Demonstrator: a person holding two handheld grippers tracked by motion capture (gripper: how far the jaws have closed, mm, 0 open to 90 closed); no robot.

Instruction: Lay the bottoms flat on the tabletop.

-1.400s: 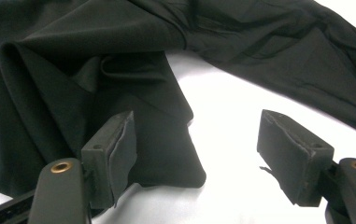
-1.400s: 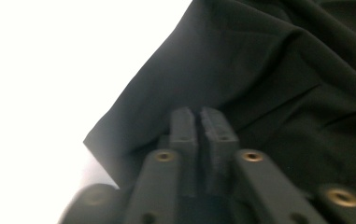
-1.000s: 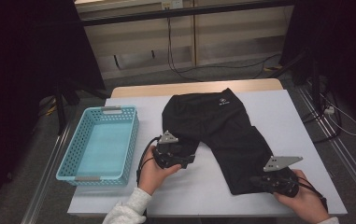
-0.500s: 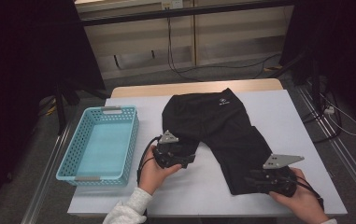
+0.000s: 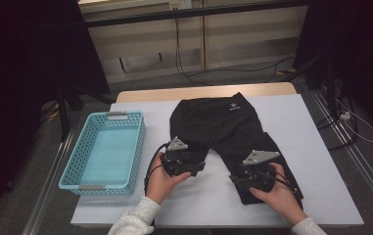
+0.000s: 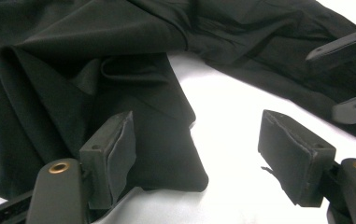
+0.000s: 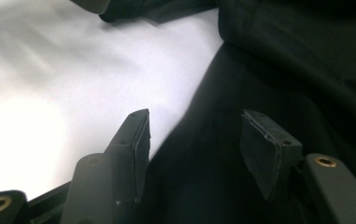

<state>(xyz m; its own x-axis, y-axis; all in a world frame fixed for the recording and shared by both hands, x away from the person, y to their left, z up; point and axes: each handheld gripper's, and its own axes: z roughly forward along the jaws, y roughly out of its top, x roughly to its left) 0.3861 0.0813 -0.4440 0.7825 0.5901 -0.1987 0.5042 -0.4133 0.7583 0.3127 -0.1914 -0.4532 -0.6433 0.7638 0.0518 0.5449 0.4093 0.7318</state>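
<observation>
High view: pair of black soft-fabric shorts [image 5: 223,127] lies flat mid-table on the white tabletop [image 5: 316,147], waistband at the far side, legs toward the person. Empty light-blue perforated plastic basket [image 5: 106,150] sits well apart on the left. Left gripper [image 5: 194,168] is at the hem of the left leg, right gripper [image 5: 238,180] at the inner edge of the right leg. Jaw gap unreadable from up here.

Left gripper view: jaws wide apart, nothing between them. Left pad [image 6: 112,154] rests over the folded hem corner, right pad [image 6: 290,156] over bare table. Hem is bunched with a loose fold.

Right gripper view: jaws moderately open, empty. Both sit low over the leg edge, left pad [image 7: 136,144] at the cloth/table boundary, right pad [image 7: 267,149] over fabric.

Handling guess: light, limp, thin, probably a bit slick. It'll drape and sag, no stiffness. Best hold is the doubled hem or seam, pinching all layers; a single layer may slide out.
</observation>
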